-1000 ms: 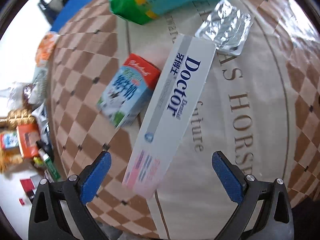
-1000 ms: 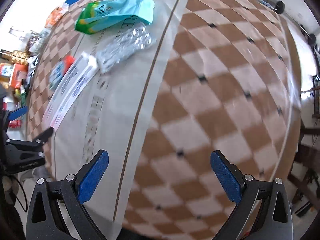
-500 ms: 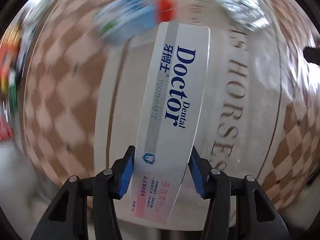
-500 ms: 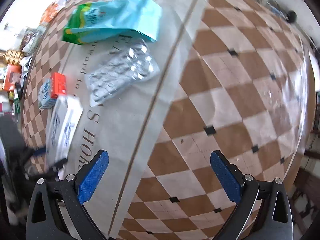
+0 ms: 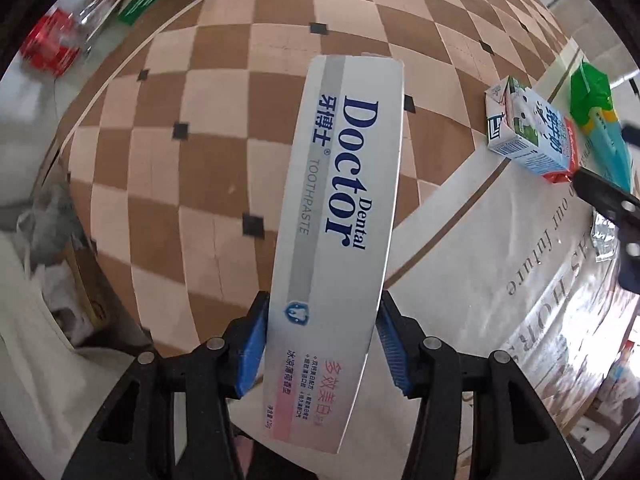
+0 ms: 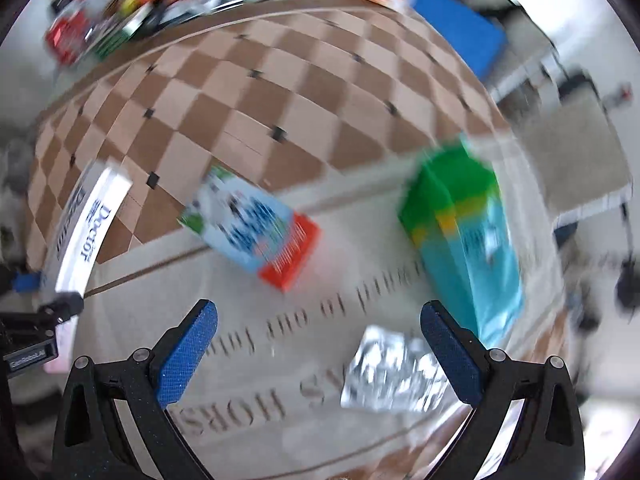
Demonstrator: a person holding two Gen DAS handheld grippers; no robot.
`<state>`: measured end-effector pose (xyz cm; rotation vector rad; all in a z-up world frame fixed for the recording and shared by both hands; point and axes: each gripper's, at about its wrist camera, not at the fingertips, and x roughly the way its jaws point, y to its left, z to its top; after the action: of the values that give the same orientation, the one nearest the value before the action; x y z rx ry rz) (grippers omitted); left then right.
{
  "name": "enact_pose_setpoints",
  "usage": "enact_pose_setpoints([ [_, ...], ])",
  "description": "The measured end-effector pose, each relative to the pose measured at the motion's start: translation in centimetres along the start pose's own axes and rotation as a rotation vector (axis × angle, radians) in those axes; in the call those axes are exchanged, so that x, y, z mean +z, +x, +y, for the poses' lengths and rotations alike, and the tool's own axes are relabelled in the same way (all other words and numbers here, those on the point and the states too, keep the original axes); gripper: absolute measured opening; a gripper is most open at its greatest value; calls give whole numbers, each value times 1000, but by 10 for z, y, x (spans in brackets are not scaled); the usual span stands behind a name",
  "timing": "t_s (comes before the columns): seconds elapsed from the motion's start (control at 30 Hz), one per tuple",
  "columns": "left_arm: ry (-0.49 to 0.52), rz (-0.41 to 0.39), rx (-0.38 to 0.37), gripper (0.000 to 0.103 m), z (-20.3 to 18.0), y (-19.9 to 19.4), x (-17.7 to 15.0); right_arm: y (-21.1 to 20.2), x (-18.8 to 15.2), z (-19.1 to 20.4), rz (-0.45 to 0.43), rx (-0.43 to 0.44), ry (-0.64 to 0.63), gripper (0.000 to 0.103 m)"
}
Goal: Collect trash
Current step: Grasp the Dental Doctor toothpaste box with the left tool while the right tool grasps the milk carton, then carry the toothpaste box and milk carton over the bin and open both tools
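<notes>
left gripper (image 5: pixel 320 344): clamped on toothpaste box (image 5: pixel 340 216)
right gripper (image 6: pixel 318 354): wide open, empty
risk: long box may pivot and slip from its low-end hold

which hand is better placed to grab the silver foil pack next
Right. The right gripper is open and empty, and the silver foil pack lies just below its fingers. The left gripper is already shut on the toothpaste box, so it is not free.

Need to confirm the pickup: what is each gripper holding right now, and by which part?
Left gripper clamps the long white toothpaste box across its width near the pink end. Right gripper holds nothing; its jaws stand open.
</notes>
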<state>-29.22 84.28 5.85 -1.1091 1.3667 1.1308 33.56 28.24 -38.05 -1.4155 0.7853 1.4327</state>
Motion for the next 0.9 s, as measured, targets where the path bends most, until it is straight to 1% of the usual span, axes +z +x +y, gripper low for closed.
enact_pose_setpoints([
  [0.1, 9, 16, 24, 50, 9, 9, 3, 20, 26, 28, 32, -12, -176, 102],
  [0.17, -9, 6, 10, 52, 13, 9, 2, 31, 38, 38, 43, -26, -239, 102],
  [0.2, -16, 5, 7, 52, 15, 8, 2, 37, 43, 42, 53, -25, -263, 100],
  [0.23, -23, 2, 5, 52, 17, 8, 1, 41, 46, 43, 56, -17, -272, 97],
  [0.3, -22, -3, 10, 51, 24, 10, 3, 51, 51, 45, 79, 37, -280, 77],
  [0.37, -27, -15, 5, 46, 26, 10, 1, 60, 50, 45, 94, 46, -275, 75],
  [0.43, -31, -38, 11, 46, 32, 8, -9, 62, 51, 42, 92, 54, -262, 74],
  [0.47, -31, -47, 15, 45, 33, 6, -11, 62, 51, 39, 97, 58, -242, 73],
  [0.5, -34, -56, 23, 45, 32, 7, -3, 63, 50, 35, 111, 62, -214, 72],
  [0.57, -42, -82, 36, 45, 26, -5, -9, 66, 50, 25, 117, 73, -170, 70],
  [0.67, -48, -120, 57, 45, 21, -17, -18, 66, 42, 3, 143, 123, -11, 68],
  [0.8, -41, -173, 65, 45, 9, -36, -35, 58, 21, -28, 131, 240, 216, 65],
  [0.9, -21, -222, 73, 45, 6, -54, -51, 49, 1, -39, 100, 265, 321, 64],
])
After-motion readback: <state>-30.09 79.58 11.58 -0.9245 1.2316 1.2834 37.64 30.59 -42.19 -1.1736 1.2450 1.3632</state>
